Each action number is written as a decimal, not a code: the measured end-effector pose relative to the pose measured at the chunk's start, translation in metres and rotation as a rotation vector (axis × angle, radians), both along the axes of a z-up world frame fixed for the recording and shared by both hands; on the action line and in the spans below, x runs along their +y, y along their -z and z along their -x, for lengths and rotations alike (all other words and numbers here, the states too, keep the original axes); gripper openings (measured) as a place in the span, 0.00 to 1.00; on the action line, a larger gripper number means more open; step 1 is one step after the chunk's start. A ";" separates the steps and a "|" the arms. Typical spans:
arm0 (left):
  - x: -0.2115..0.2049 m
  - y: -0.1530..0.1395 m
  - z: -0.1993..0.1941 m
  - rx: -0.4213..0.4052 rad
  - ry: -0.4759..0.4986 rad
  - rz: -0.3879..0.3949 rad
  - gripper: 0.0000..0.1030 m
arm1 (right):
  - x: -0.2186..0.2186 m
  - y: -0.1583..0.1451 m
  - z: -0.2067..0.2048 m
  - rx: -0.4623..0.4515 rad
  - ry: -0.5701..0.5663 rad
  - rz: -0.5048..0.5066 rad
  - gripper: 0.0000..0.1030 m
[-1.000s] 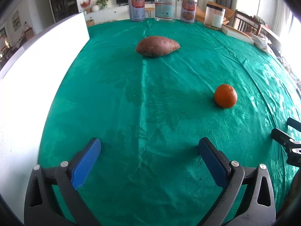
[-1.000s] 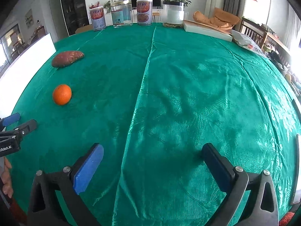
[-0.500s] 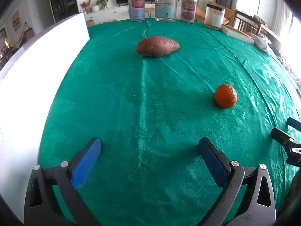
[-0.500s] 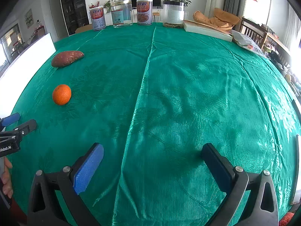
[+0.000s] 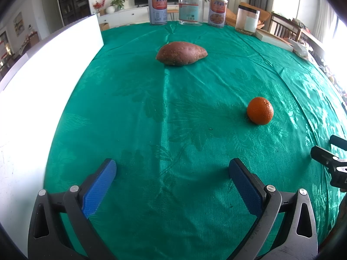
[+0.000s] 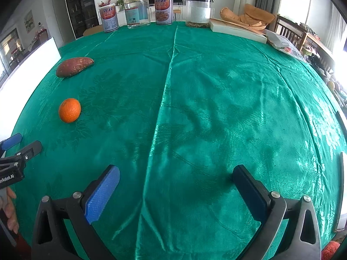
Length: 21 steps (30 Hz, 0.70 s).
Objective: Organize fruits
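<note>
The left gripper (image 5: 172, 170) hangs low over the near edge of the table, which is covered in a green cloth (image 5: 195, 99); its blue-padded jaws are spread wide with nothing between them. The right gripper (image 6: 176, 176) hovers beside it over the same near edge, jaws likewise released and empty. The orange (image 5: 260, 110) sits on the cloth toward the table's left side, ahead and to the right of the left gripper and apart from both tools. The sweet potato (image 5: 181, 53) lies farther back, well apart from the orange, nearer the far edge and the left side. Along the left edge stands a white board (image 5: 43, 82). At the far edge two printed cans (image 5: 157, 9) flank a clear jar (image 5: 190, 8), with another clear container (image 5: 247, 19) and a flat white box (image 6: 236, 30) toward the far right corner.
</note>
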State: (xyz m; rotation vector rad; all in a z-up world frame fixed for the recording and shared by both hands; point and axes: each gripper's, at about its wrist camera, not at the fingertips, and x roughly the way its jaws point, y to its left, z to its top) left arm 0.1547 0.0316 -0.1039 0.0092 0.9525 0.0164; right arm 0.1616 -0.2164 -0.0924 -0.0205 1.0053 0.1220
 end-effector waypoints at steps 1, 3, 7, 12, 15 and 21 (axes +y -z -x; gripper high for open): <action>0.000 0.000 0.000 0.000 0.000 0.000 0.99 | 0.007 -0.004 -0.003 -0.007 -0.040 -0.035 1.00; 0.000 0.000 0.000 0.001 0.001 0.000 0.99 | 0.024 -0.012 -0.008 -0.028 -0.139 -0.119 0.99; 0.000 0.000 0.000 0.001 0.001 0.000 0.99 | 0.065 -0.016 -0.022 -0.037 -0.274 -0.075 0.78; 0.000 0.000 -0.001 0.000 0.001 0.000 0.99 | 0.092 -0.013 -0.034 -0.033 -0.374 -0.078 0.70; 0.000 0.001 -0.001 0.000 0.001 0.000 0.99 | 0.108 -0.007 -0.042 -0.021 -0.410 -0.030 0.59; 0.000 0.001 -0.001 0.000 0.001 0.000 0.99 | 0.099 -0.005 -0.049 -0.021 -0.339 -0.037 0.33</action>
